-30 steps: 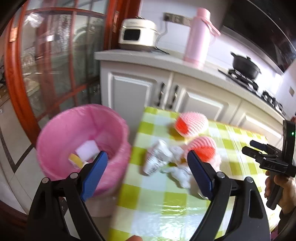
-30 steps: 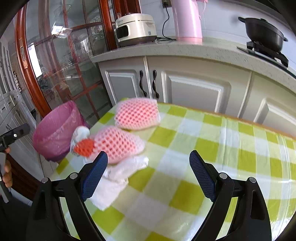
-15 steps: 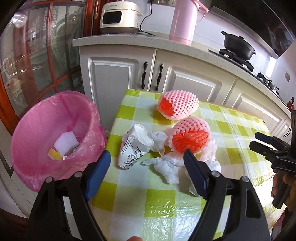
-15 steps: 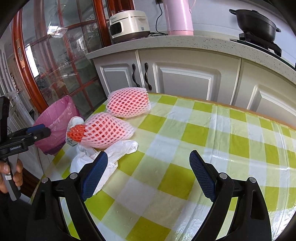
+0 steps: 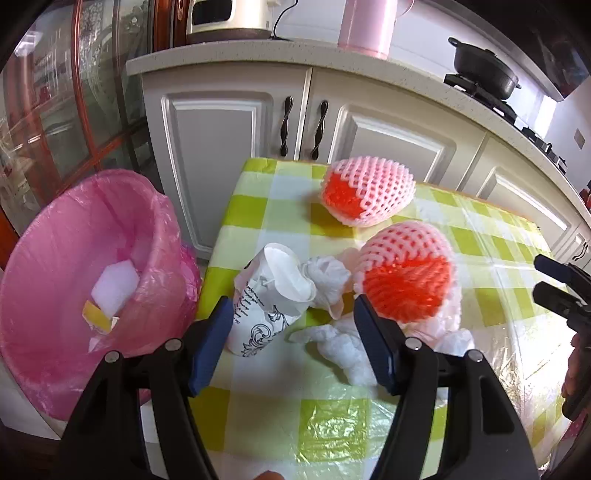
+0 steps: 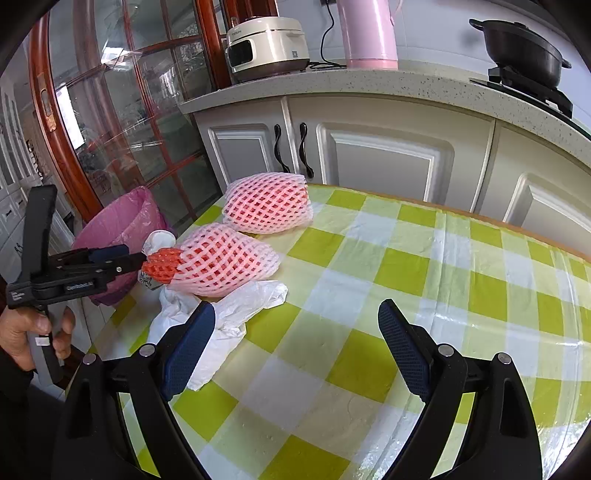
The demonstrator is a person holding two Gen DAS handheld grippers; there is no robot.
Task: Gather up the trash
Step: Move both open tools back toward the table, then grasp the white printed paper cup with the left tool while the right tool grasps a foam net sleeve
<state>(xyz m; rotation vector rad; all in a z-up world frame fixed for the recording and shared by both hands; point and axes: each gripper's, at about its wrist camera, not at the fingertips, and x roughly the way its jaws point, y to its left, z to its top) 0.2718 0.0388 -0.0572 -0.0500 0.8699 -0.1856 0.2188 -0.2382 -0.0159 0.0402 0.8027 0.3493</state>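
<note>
A crushed white paper cup (image 5: 267, 299) lies on the checked table near its left edge, with crumpled white plastic (image 5: 340, 343) beside it. Two pink foam fruit nets (image 5: 367, 195) (image 5: 406, 277) lie behind. My left gripper (image 5: 293, 343) is open and empty, low over the table, its jaws on either side of the cup and plastic. A pink-lined bin (image 5: 85, 266) stands left of the table with paper scraps inside. My right gripper (image 6: 295, 349) is open and empty over the table, with the white plastic (image 6: 236, 314) by its left finger. The nets (image 6: 225, 262) (image 6: 267, 208) lie beyond it.
White kitchen cabinets (image 5: 332, 125) stand close behind the table. The counter holds a rice cooker (image 6: 267, 46), a pink flask (image 6: 369, 33) and a black pot (image 6: 521, 44). A wood-framed glass door (image 6: 110, 122) is at the left. The bin shows in the right wrist view (image 6: 118, 236).
My left gripper has swung from the bin toward the table and moved closer to the cup and plastic. My right gripper has drifted a little nearer the trash pile.
</note>
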